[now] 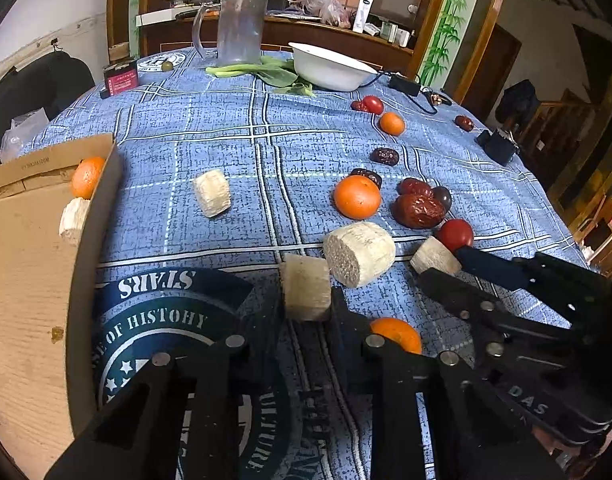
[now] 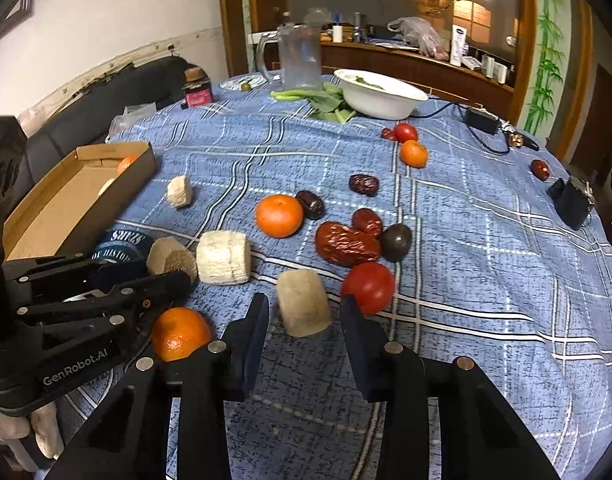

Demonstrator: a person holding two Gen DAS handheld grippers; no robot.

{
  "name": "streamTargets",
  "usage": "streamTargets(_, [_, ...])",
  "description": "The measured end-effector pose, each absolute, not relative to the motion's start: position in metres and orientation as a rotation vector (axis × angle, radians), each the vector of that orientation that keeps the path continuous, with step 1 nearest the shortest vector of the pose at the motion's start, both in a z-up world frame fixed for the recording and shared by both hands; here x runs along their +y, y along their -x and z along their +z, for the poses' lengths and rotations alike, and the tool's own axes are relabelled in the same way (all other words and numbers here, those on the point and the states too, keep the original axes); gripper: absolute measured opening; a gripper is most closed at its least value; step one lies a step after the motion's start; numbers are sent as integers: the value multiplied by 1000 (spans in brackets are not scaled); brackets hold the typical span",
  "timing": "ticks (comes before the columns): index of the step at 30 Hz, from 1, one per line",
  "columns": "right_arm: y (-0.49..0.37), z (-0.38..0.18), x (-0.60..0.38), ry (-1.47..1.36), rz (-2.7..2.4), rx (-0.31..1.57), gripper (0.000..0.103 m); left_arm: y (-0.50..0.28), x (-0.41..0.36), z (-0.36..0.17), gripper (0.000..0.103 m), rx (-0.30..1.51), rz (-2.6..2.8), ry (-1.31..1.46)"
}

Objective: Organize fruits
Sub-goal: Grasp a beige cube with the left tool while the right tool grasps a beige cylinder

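Note:
Oranges, pale cob chunks, red dates and tomatoes lie scattered on the blue checked cloth. My left gripper [image 1: 306, 300] is shut on a pale cob chunk [image 1: 307, 293], seen from the right wrist view too [image 2: 171, 258]. My right gripper [image 2: 304, 308] is open around another pale chunk [image 2: 304, 307], its fingers on either side, not pressing; it also shows in the left view [image 1: 434, 257]. A cardboard box [image 1: 34, 264] at the left holds an orange [image 1: 87, 177] and a chunk [image 1: 74, 220]. A small orange [image 2: 180, 333] lies under the left gripper.
A big orange [image 2: 279, 216], a large chunk [image 2: 224, 257], dates [image 2: 346, 244], a tomato [image 2: 368, 287] and a dark fruit [image 2: 396, 242] crowd the middle. A white bowl [image 2: 380, 98], greens, a glass jug [image 2: 300, 56], a jar and a black adapter stand at the back.

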State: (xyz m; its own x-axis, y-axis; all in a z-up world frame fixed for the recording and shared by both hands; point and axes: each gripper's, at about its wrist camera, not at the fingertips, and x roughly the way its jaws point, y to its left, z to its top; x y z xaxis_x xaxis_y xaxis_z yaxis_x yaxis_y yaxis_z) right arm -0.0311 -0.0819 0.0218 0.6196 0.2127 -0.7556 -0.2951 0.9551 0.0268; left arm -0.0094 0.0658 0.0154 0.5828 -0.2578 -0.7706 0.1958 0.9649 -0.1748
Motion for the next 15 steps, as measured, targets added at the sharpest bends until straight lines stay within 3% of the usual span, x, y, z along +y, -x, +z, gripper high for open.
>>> streamTargets(5, [23,17,-86,56,299,881,40,9,66,15,22,902,-270,83])
streamTargets(7, [22,15,-87,42,300,890,31,10,66,14,22,899,-271,88])
streamTargets(15, [22,15,-89,17,300,888,31,10,73,13,22,893,-288,139])
